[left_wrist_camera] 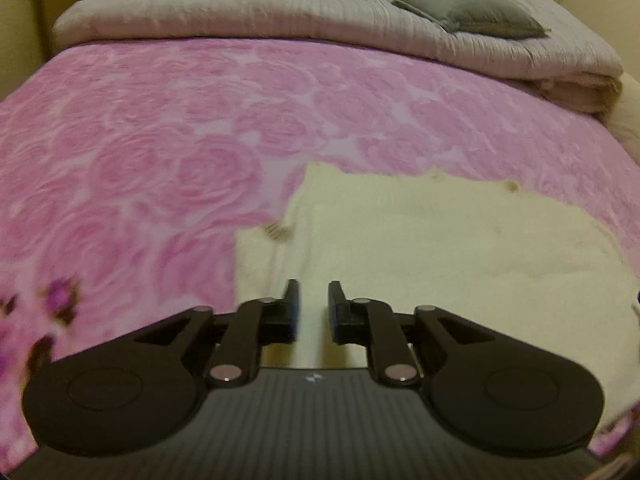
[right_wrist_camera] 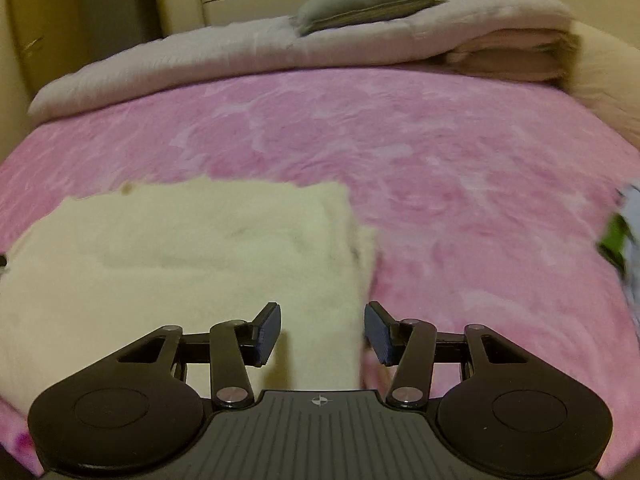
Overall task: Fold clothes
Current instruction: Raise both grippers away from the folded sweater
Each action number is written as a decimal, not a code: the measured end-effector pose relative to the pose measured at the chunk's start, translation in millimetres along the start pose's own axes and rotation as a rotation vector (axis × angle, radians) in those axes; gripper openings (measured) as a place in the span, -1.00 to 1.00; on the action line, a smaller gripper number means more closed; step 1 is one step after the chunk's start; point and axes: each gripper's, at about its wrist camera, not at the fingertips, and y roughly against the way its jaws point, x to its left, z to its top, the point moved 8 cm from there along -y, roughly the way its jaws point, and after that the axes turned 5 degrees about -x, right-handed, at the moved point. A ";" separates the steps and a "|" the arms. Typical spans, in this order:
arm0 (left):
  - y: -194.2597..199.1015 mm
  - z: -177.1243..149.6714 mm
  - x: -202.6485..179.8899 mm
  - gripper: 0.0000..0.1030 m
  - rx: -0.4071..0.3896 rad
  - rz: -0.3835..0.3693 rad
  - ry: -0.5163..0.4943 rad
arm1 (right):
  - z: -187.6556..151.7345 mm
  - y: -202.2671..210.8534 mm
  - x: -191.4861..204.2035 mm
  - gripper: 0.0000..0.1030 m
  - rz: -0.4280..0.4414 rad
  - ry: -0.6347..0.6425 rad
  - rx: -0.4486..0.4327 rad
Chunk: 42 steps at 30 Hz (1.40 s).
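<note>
A cream fleecy garment [left_wrist_camera: 440, 248] lies folded flat on the pink rose-patterned bedspread [left_wrist_camera: 160, 140]. It also shows in the right wrist view [right_wrist_camera: 180, 248]. My left gripper [left_wrist_camera: 313, 300] hovers over the garment's left part, jaws a small way apart, nothing between them. My right gripper [right_wrist_camera: 322, 324] is open wide above the garment's right edge, empty. Both views are blurred.
A folded beige quilt [left_wrist_camera: 280, 20] lies across the far end of the bed with a grey cushion [left_wrist_camera: 472, 12] on it. Another piece of clothing, pale blue and green [right_wrist_camera: 628, 232], lies at the right edge. A purple floral cloth [left_wrist_camera: 40, 312] lies at the left.
</note>
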 end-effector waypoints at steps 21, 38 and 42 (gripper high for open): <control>123.0 -87.8 -31.7 -0.22 0.056 0.125 0.027 | -100.1 85.7 68.9 0.01 0.109 -0.247 0.187; 132.7 -121.6 -49.1 -0.22 0.081 0.096 -0.021 | -112.0 101.6 79.0 0.01 0.059 -0.168 0.161; 132.8 -123.6 -51.6 -0.22 0.078 0.085 -0.026 | -110.6 104.2 82.1 0.01 0.049 -0.148 0.153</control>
